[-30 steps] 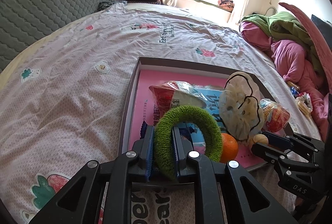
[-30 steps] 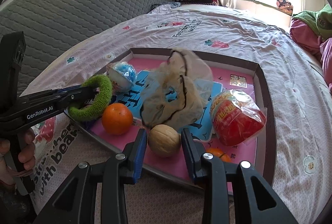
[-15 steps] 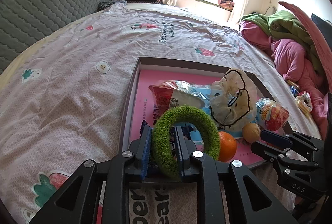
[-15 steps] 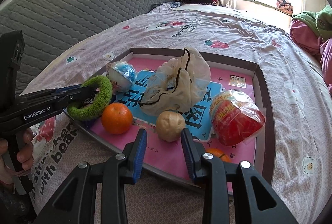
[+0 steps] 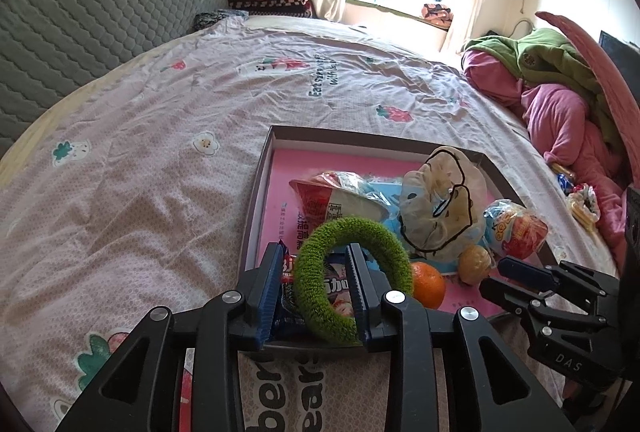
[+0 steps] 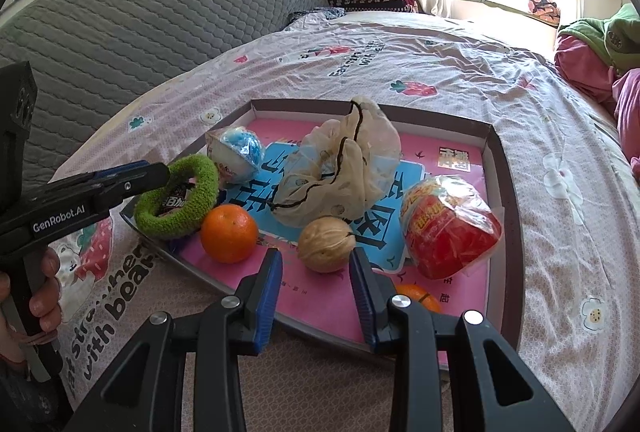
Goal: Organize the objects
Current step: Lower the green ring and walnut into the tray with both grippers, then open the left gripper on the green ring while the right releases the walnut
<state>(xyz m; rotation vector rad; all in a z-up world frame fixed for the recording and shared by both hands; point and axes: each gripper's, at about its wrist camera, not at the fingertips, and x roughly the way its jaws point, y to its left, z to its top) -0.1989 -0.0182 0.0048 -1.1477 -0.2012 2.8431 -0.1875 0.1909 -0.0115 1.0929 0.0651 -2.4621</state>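
Observation:
A shallow tray [image 5: 256, 199] [image 6: 505, 191] with a pink floor lies on the bedspread. My left gripper [image 5: 315, 250] [image 6: 160, 169] hangs over its near left corner, jaws opening. A green fuzzy ring [image 5: 360, 232] [image 6: 188, 191] stands loosely between them, with a gap at the left pad, resting on a dark snack wrapper [image 5: 288, 296]. My right gripper [image 6: 316, 256] [image 5: 508, 268] is open at the tray's near edge. A walnut [image 6: 326, 250] [image 5: 474, 264] lies just past its tips, not pinched. Beside it lie an orange [image 6: 229, 234] [image 5: 428, 284] and a crumpled plastic bag [image 6: 340, 171] [image 5: 440, 207].
The tray also holds a red snack pack [image 6: 448, 232], a blue-and-white cup snack [image 6: 238, 153] and a second orange [image 6: 414, 296]. A grey padded headboard [image 5: 80, 11] bounds the bed's left side; piled clothes [image 5: 560, 103] crowd the right. A hand [image 6: 40, 296] grips the left tool.
My left jaws have spread apart and the green ring, pinched before, now sits loose between them. The plastic bag dropped and settled. The walnut moved from between my right fingers to just ahead.

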